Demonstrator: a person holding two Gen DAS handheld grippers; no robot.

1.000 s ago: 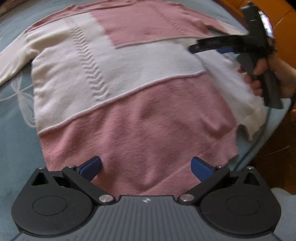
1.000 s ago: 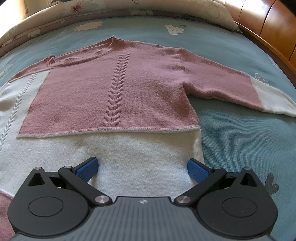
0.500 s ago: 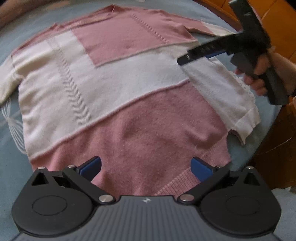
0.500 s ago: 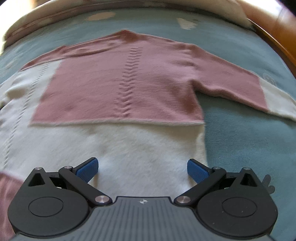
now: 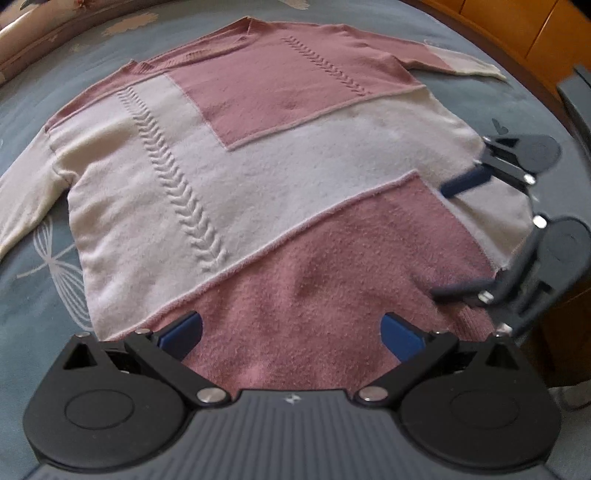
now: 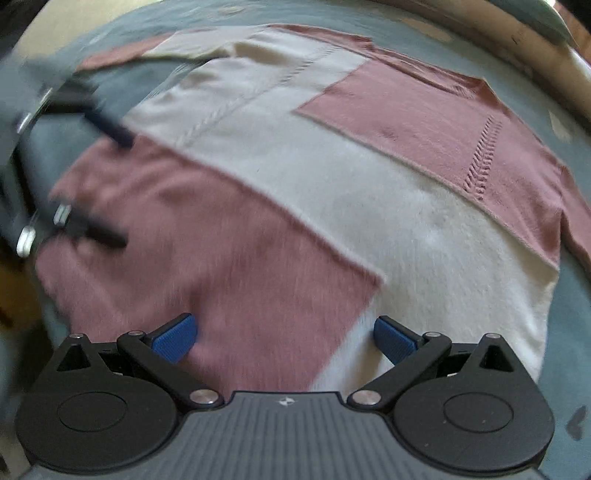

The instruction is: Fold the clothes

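A pink and cream colour-block sweater (image 5: pixel 258 184) lay spread flat, front up, on a bed covered with a blue-grey bedspread (image 5: pixel 33 280) that carried a pale floral print. Its neckline pointed away from both cameras, and its pink hem panel lay nearest the lenses. A raised cable-knit column (image 5: pixel 177 192) ran down the cream part of the body, and a second one crossed the pink chest panel. In the left wrist view, one cream sleeve (image 5: pixel 26 192) stretched out to the left edge of the garment, while the other sleeve (image 5: pixel 454 61), pink with a cream cuff, reached toward the far right beside a wooden bed frame (image 5: pixel 535 33). The left tongs (image 5: pixel 291 330) hung over the pink hem area with their blue pads spread wide apart, gripping nothing. The right tongs (image 6: pixel 284 334) were likewise spread wide, poised above the lower part of the sweater where pink met cream, and held nothing. In the left wrist view the right tongs (image 5: pixel 454 236) showed at the sweater's right hem corner, with one blue pad over the cream side panel and the other over the pink hem; whether they touched the knit could not be told. In the right wrist view, which was blurred, the left tongs (image 6: pixel 118 188) appeared at the opposite side of the hem, also open.
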